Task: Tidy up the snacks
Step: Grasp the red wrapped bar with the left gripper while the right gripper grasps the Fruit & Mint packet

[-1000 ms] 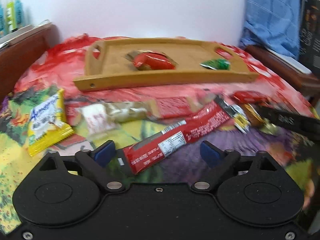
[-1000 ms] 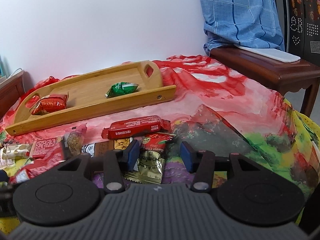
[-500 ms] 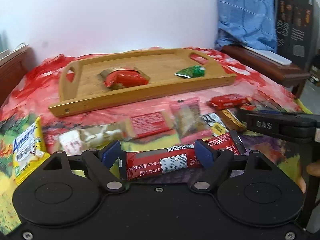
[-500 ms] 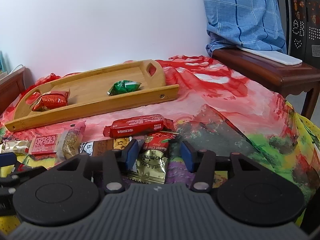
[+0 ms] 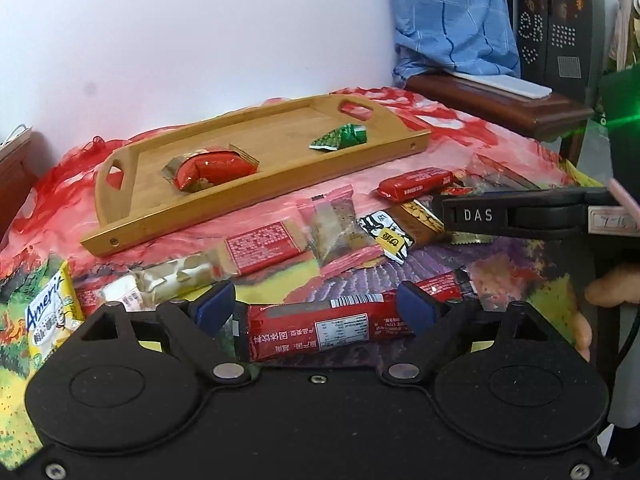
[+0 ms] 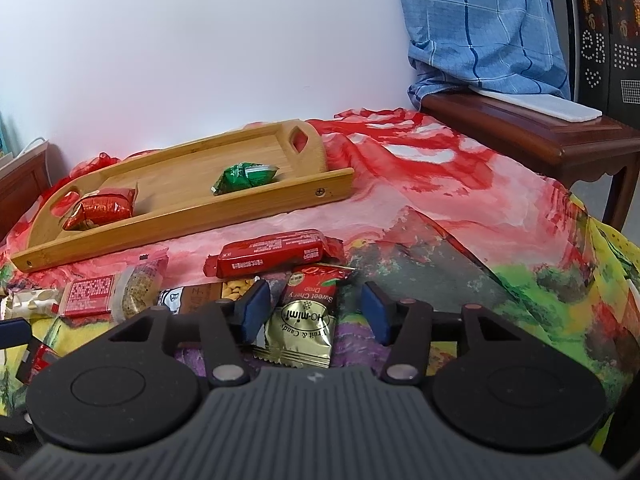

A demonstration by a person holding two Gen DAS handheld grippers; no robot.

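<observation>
two tools, two snacks, one tray to fill

nearest to us, the left tool has its two blue pads spread wide. a long red snack bar lies flat between them on the bench, which has a bright painted cloth over it. i cannot tell if the pads touch the bar yet. nothing is squeezed.

the right tool is open too, though not as wide. a gold and red candy packet sits between its pads. the left pad is just beside the packet and the right pad is a bit apart from it.

a little farther away, more snacks lie loose on the cloth: a red wrapped bar, a clear packet with a brown cake, a red label packet and a yellow bag.

farthest back is the wooden tray. it holds a red packet and a green packet.

it looks like the picking up step, with most snacks not yet in the tray. next, each tool needs to close gently on its snack, lift, and carry it to a bare spot in the tray. the flat wrappers may slip, so the pads should go low.
</observation>
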